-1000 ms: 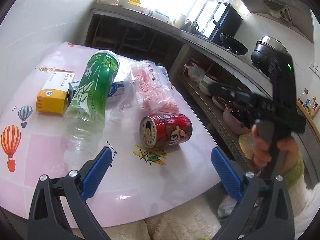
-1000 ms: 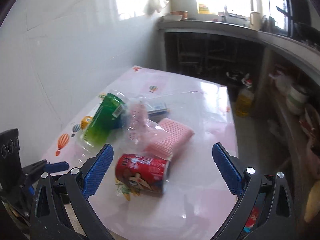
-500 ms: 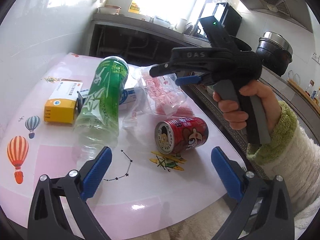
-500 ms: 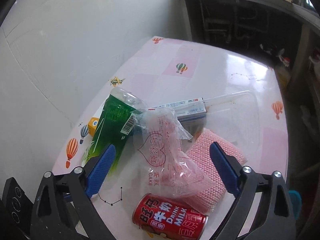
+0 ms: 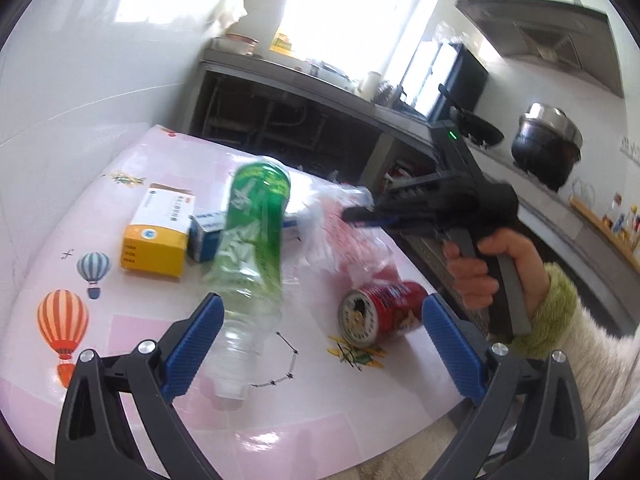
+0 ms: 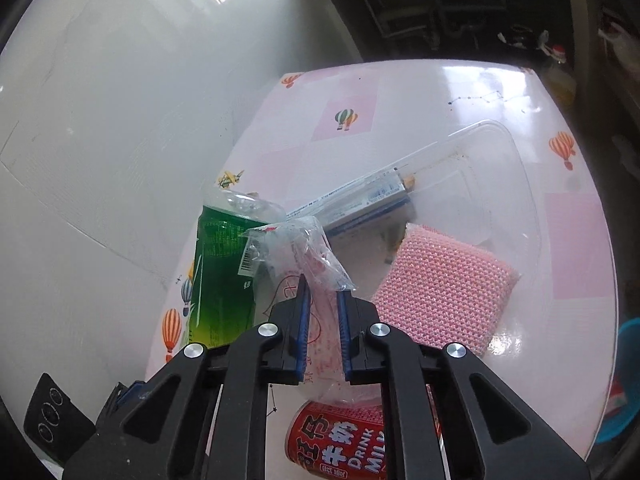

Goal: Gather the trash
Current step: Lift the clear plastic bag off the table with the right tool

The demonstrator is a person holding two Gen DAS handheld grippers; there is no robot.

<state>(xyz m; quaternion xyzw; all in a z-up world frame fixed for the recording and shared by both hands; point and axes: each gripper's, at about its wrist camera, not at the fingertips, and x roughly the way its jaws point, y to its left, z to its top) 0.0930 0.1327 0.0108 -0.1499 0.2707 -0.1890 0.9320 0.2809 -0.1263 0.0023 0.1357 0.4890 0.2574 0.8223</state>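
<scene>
A clear plastic bag with red print (image 6: 304,256) lies among trash on the pink table (image 6: 440,96). My right gripper (image 6: 321,300) is shut on the bag; it also shows in the left wrist view (image 5: 360,214) at the bag (image 5: 340,232). Beside it lie a green bottle (image 5: 248,232), a red milk can (image 5: 380,312), a yellow box (image 5: 160,236) and a blue-and-white box (image 6: 360,200). My left gripper (image 5: 316,340) is open and empty, low over the table's near edge, its left pad by the bottle's neck.
A pink scrub sponge (image 6: 436,288) and a clear plastic lid (image 6: 488,184) lie to the right of the bag. A white wall (image 6: 100,120) borders the table on the left. Kitchen counters with pots (image 5: 548,140) run behind. A blue bin (image 6: 628,380) sits below the table's right edge.
My right gripper has come down over the trash pile and shut on the plastic bag. The green bottle has shifted and blurs. My left gripper has stayed open.
</scene>
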